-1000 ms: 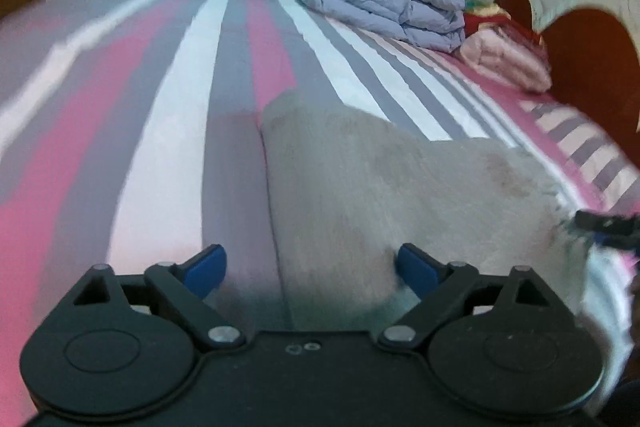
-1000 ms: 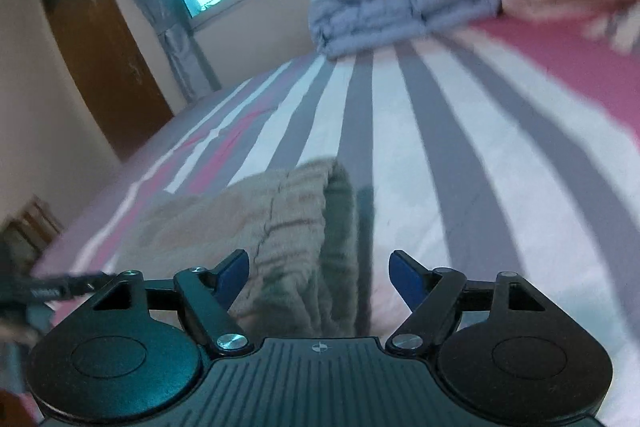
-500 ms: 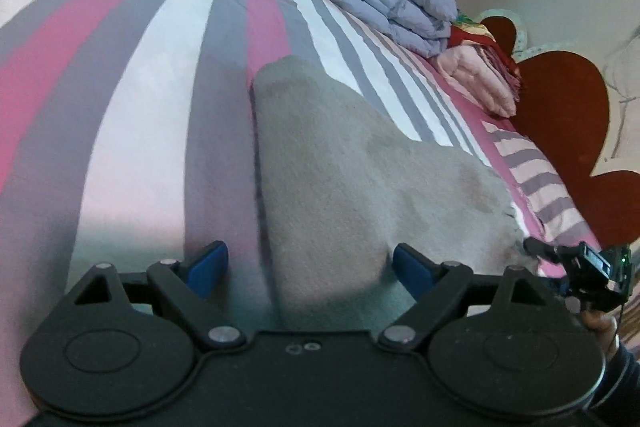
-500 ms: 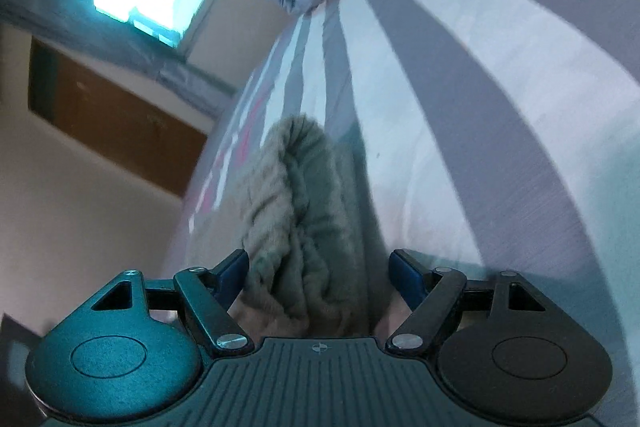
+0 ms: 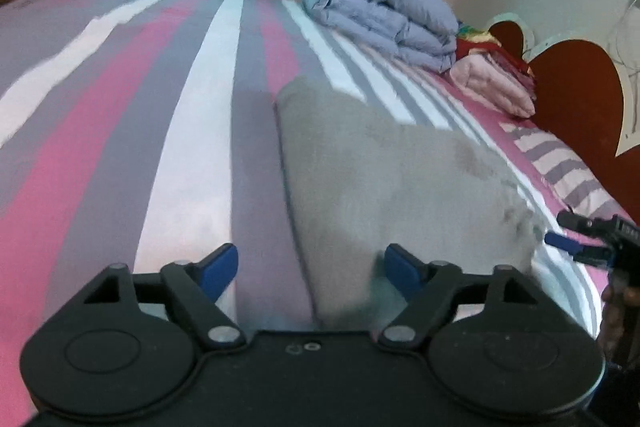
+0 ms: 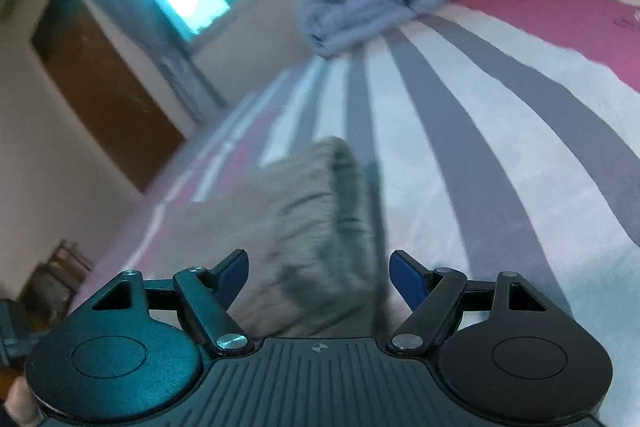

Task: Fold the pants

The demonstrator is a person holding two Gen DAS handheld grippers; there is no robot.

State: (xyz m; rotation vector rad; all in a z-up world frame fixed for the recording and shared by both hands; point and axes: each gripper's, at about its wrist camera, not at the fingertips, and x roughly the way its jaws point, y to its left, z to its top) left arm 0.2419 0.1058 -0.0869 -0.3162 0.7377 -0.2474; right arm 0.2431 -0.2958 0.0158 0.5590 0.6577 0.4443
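Grey pants (image 5: pixel 384 179) lie folded on the striped bed (image 5: pixel 188 155); left tongs (image 5: pixel 310 265) and right tongs (image 6: pixel 318 277) hover spread wide, gripping nothing, near a folded duvet (image 5: pixel 380 15).

A wide bed (image 5: pixel 188 131) fills most of the room, spread with a sheet striped lengthwise in pink, grey and white. Grey-beige pants (image 5: pixel 384 179) lie folded flat on it near the middle. Toward the far end a folded lavender-blue comforter (image 5: pixel 384 15) rests on the stripes, with a pale pink folded blanket (image 5: pixel 492 87) just beside it near the headboard.
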